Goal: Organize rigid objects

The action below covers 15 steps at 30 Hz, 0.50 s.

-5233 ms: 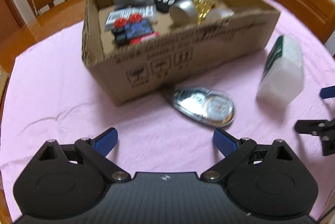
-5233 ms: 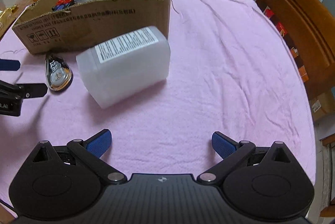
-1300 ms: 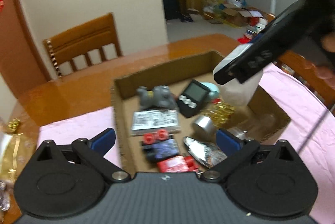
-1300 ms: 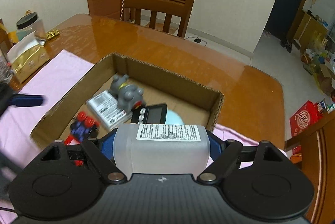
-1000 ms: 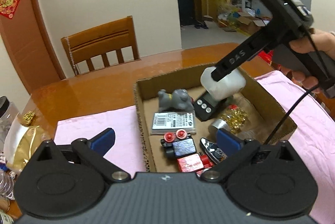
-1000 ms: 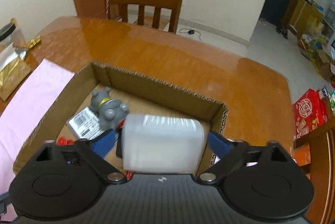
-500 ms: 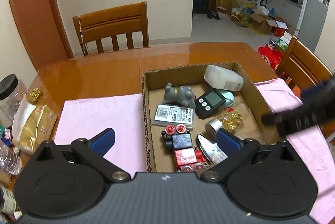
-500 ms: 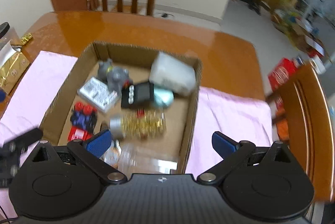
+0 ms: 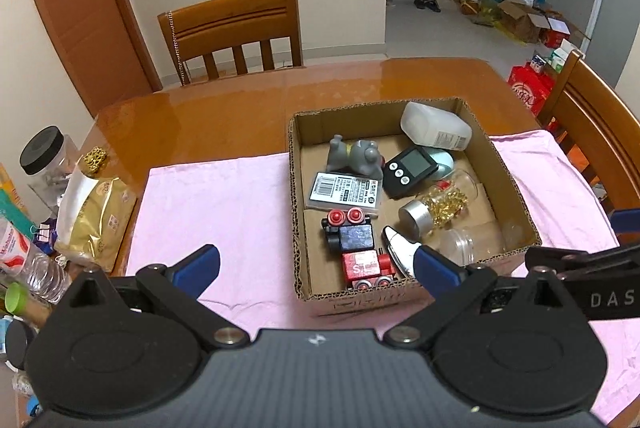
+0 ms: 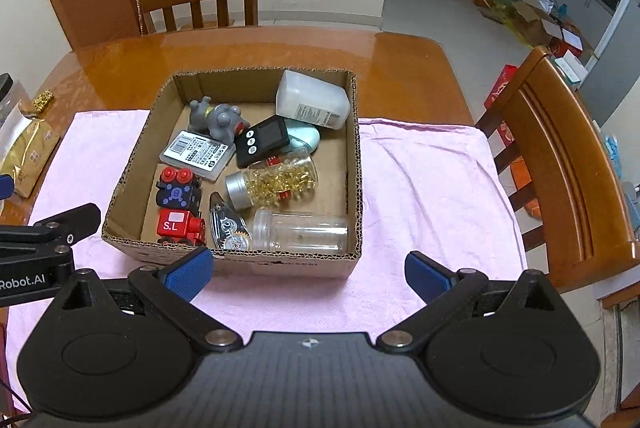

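From the left wrist camera, the left gripper [image 9: 316, 266] is spread wide with nothing between its blue-padded fingers, held above the near edge of the pink cloth [image 9: 224, 204]. Ahead on that cloth sits the cardboard box [image 9: 298, 212]. Inside it, a white plastic bottle [image 9: 434, 126] lies on its side in the far right corner, near a black digital timer [image 9: 410, 170] and a grey toy animal [image 9: 354, 154]. A flat labelled case [image 9: 346, 190] lies in front of the toy, with a blue and red toy train [image 9: 356, 248] nearer the front wall. A jar of gold pins [image 9: 434, 208] lies right of centre. A gold foil bag [image 9: 94, 212] rests at the left edge of the wooden table [image 9: 224, 116].

From the right wrist camera, the right gripper [image 10: 306, 270] is likewise fully spread and empty, just short of the box's front wall. The bottle leans against the far right corner. A clear empty jar [image 10: 302, 230] lies along the front wall, touching a correction tape dispenser [image 10: 226, 224] to its left. The other gripper's finger reaches in at the left edge.
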{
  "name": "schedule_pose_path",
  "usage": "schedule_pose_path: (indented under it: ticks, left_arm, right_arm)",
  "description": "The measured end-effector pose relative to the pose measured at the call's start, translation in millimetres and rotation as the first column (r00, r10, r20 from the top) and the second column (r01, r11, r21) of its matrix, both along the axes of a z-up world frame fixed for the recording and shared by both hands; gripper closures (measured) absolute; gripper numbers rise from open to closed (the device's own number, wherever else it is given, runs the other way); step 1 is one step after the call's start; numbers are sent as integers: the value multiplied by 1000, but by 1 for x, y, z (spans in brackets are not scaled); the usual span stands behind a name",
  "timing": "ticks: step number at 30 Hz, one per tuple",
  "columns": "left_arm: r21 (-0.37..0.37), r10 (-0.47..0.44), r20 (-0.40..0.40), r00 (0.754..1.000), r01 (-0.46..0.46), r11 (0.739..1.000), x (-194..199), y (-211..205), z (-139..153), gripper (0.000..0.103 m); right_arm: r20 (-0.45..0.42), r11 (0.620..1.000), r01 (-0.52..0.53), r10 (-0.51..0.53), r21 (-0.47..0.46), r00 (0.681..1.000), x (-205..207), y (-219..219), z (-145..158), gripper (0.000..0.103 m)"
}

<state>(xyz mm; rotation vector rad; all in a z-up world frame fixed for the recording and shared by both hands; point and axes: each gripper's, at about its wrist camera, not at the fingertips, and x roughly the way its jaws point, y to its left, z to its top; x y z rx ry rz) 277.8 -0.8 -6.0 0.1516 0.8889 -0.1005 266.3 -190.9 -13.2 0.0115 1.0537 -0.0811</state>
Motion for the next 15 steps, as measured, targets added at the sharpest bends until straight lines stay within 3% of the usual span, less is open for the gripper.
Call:
schedule_pose_path:
  ticks: [15]
  left_arm:
    - [6,19,3,1000,-19,1000,-7,0,5,1]
  right_arm:
    - [34,1000,5,-6,6,999,-10,1,11,0]
